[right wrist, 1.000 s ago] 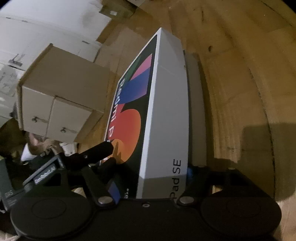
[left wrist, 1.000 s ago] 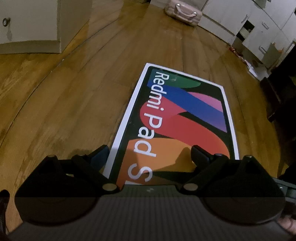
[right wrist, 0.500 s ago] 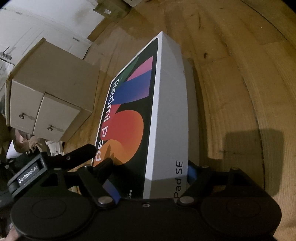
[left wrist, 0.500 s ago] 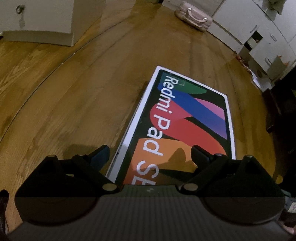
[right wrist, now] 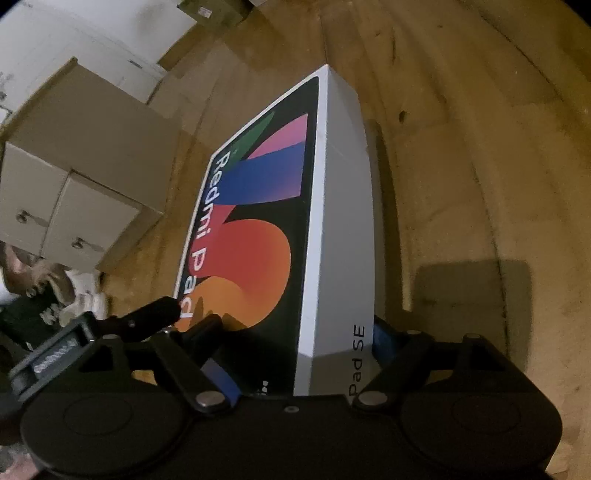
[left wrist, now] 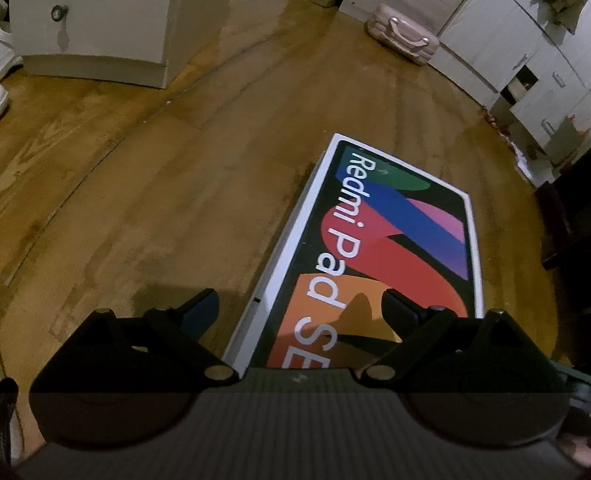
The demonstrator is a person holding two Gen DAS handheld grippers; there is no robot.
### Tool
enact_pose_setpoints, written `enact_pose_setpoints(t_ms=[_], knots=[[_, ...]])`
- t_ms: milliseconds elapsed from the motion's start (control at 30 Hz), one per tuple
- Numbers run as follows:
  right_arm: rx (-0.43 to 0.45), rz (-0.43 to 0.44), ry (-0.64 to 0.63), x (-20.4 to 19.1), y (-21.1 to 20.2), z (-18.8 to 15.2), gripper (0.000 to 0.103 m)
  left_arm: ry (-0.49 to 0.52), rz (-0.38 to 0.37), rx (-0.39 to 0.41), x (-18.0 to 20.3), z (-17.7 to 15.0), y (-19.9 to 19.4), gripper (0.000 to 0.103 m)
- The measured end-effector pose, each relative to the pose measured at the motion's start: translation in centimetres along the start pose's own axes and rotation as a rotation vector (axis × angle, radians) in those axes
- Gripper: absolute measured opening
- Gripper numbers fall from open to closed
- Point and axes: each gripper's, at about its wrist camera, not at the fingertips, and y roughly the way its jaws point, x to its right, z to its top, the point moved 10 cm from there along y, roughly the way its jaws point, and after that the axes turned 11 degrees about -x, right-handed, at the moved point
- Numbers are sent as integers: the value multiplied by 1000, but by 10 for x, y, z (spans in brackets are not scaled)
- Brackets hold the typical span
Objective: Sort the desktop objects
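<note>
One Redmi Pad SE box lies flat on the wooden floor, its near end between the fingers of both grippers. The left gripper stands wide apart, one finger over the lid and one over bare floor beside the box's long edge; the right gripper straddles the box's white side, its jaws just widened and its pads apparently off the box. Open floor extends ahead to one white cabinet and one pink case.

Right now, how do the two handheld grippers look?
Both the left gripper and the right gripper have black linkage arms with silver pivot pins, round black housings and blue finger pads. The left body is ribbed grey.
</note>
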Motion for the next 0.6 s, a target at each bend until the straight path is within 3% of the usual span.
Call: enact_pose_setpoints(t_ms=[267, 467, 600], knots=[[-5, -82, 3, 7, 1, -2, 89, 4, 45, -11, -4, 2, 0, 95], [-51, 64, 130, 19, 10, -9, 88, -3, 66, -25, -10, 1, 3, 95], [-43, 53, 144, 25, 10, -9, 84, 5, 75, -39, -9, -1, 8, 95]])
